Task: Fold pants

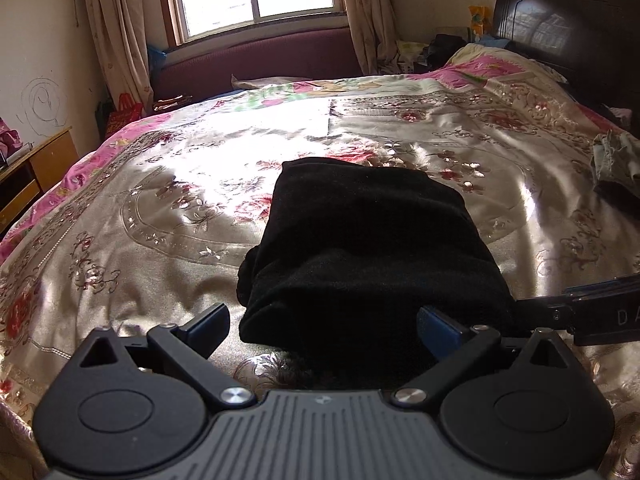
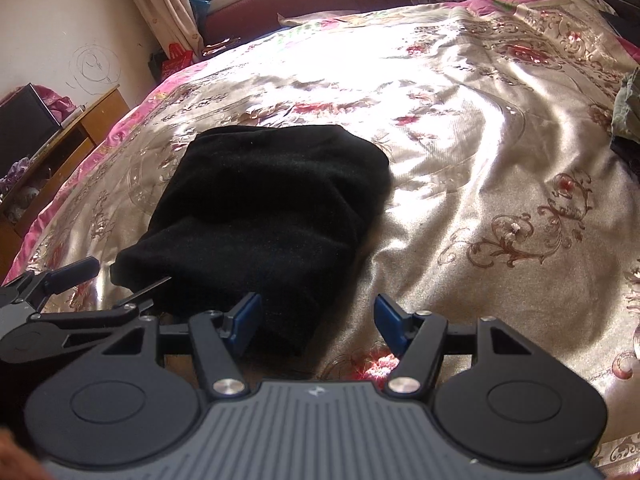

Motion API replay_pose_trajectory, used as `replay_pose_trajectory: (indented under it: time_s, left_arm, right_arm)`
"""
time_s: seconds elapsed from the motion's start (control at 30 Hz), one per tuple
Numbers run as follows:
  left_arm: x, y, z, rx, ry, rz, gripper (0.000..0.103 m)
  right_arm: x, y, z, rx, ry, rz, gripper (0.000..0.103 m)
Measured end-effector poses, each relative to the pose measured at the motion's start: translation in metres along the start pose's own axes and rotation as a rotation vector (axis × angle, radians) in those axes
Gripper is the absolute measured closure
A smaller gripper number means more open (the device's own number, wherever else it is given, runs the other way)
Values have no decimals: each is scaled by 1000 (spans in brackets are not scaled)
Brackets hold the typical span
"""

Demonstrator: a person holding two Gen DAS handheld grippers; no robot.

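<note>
1. The left gripper (image 1: 323, 330) has its jaws spread wide and released; the near end of the folded black pants (image 1: 372, 248) lies between them, and whether the pads touch the cloth cannot be told.
2. The right gripper (image 2: 318, 322) is likewise released, its jaws gaping over bare bedspread, with the pants (image 2: 264, 204) just beside its left jaw.
3. Ahead of both jaws the pants lie as a compact bundle on the floral satin bedspread (image 2: 480, 184).
4. Far right of the jaws, a crumpled grey-green garment (image 1: 616, 158) lies at the bed's edge.
</note>
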State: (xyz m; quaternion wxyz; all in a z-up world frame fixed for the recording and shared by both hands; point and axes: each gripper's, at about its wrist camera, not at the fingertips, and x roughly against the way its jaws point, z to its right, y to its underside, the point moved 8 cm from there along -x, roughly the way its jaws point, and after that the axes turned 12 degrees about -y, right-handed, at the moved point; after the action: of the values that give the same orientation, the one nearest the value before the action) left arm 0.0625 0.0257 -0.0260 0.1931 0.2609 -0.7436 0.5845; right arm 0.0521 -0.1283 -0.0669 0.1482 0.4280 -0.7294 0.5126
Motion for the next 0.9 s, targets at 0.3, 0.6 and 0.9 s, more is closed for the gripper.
replay_pose_trajectory:
  time_s: [0.3,0.6,0.9]
  left_arm:
    - [5,12,6,13,13,-30,0]
    - [5,16,7,9,-3,-52,0]
    - [5,17,6,5,-23,-51,0]
  right_arm:
    - [0,17,-2,12,14,-35,39]
    - [-1,19,-2,10,19,-47,39]
    - [-3,23,-4,15,13,-57,39]
